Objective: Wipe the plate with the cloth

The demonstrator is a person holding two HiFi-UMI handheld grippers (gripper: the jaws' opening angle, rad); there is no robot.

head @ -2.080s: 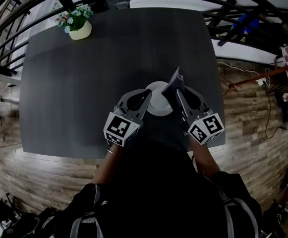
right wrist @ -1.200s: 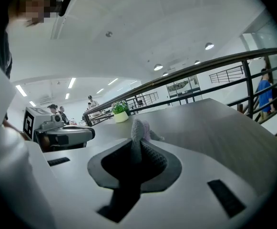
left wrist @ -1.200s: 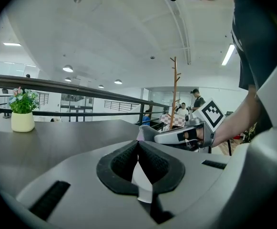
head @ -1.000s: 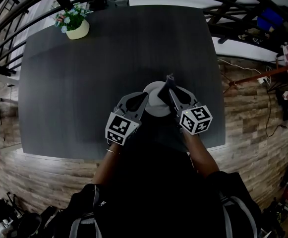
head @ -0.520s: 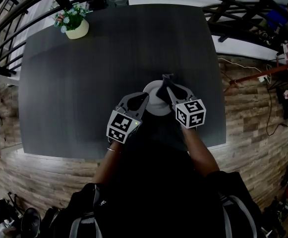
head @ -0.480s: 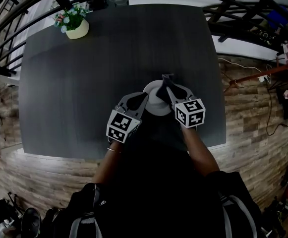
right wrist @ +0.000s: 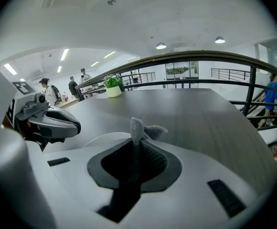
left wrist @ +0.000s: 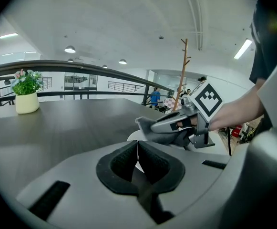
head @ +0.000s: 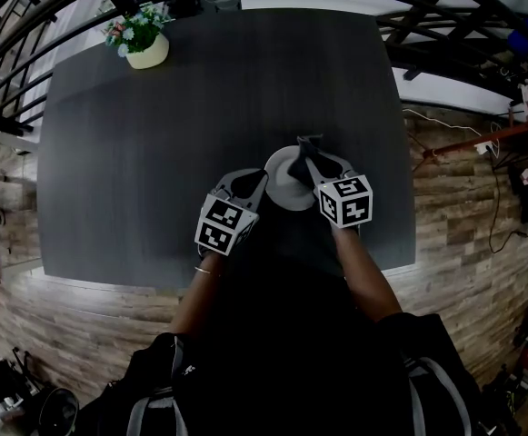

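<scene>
My left gripper [left wrist: 137, 152] is clamped on the plate [head: 286, 189] rim; right gripper [right wrist: 137, 147] pinches cloth [right wrist: 138, 125] at plate's far edge. I judge the wiping mostly not yet done.

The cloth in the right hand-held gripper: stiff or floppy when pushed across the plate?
Probably floppy: the cloth bunches into a crumpled tuft above the right hand-held gripper, whose jaws pinch it. Likely light, since that small pinch carries it. It should drape over the plate rather than slide stiffly.
</scene>
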